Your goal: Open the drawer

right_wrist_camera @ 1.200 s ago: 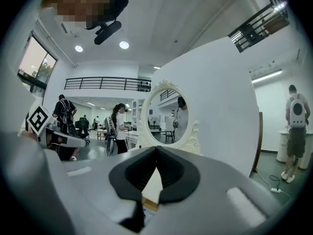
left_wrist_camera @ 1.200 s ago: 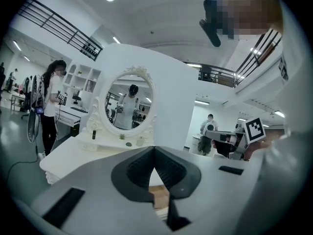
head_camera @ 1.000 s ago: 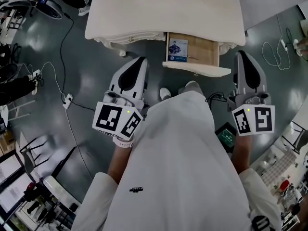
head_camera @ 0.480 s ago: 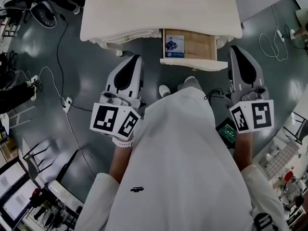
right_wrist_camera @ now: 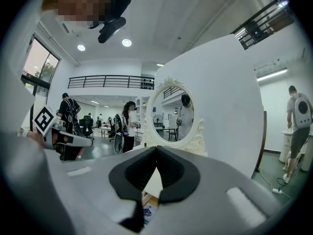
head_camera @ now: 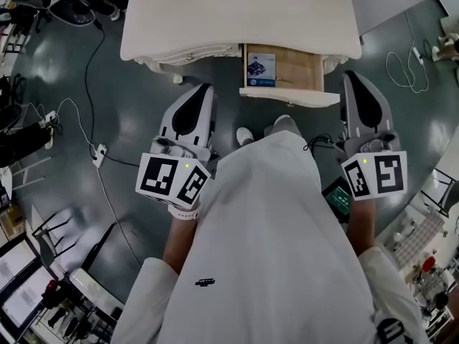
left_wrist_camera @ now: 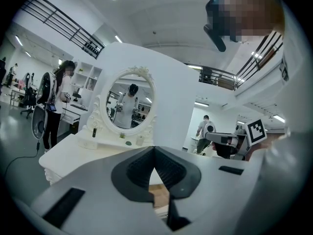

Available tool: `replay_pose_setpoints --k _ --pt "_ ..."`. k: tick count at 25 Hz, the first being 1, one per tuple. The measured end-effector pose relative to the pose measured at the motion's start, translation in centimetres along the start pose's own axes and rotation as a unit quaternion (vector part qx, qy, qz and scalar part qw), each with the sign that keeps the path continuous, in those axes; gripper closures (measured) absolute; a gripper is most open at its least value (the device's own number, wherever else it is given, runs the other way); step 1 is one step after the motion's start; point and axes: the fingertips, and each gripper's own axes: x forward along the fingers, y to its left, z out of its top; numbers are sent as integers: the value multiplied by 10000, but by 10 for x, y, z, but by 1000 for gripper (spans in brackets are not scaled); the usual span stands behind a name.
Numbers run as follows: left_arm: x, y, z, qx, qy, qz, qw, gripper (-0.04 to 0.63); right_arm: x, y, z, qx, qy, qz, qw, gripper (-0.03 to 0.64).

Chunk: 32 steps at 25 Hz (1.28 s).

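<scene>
The white dressing table (head_camera: 237, 13) stands ahead of me, and its drawer (head_camera: 294, 67) is pulled out, showing a wooden bottom. A blue and white booklet (head_camera: 260, 69) lies in the drawer's left part. The drawer's white front (head_camera: 290, 97) faces me. My left gripper (head_camera: 206, 87) is shut and empty, below and left of the drawer, apart from it. My right gripper (head_camera: 351, 74) is shut and empty just right of the drawer front, not touching it. In the left gripper view the jaws of the left gripper (left_wrist_camera: 154, 148) meet at the tips; those of the right gripper (right_wrist_camera: 156, 148) do the same in its view.
An oval mirror (left_wrist_camera: 129, 104) stands on the table top. Cables (head_camera: 92, 70) and a power strip (head_camera: 100, 149) lie on the grey floor at the left, another cable (head_camera: 405, 74) at the right. Chairs and desks crowd the lower left. People stand in the background.
The head view has shifted slightly, so the table sits a little higher and further left in it. The drawer stays open and both grippers stay shut in place.
</scene>
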Motion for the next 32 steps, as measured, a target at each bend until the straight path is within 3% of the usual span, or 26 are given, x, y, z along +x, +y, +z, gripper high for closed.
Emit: replay_pose_setpoints --k 32 --pt "-8 10 -4 -137 11 86 9999 586 8 15 -1 -83 107 86 9999 606"
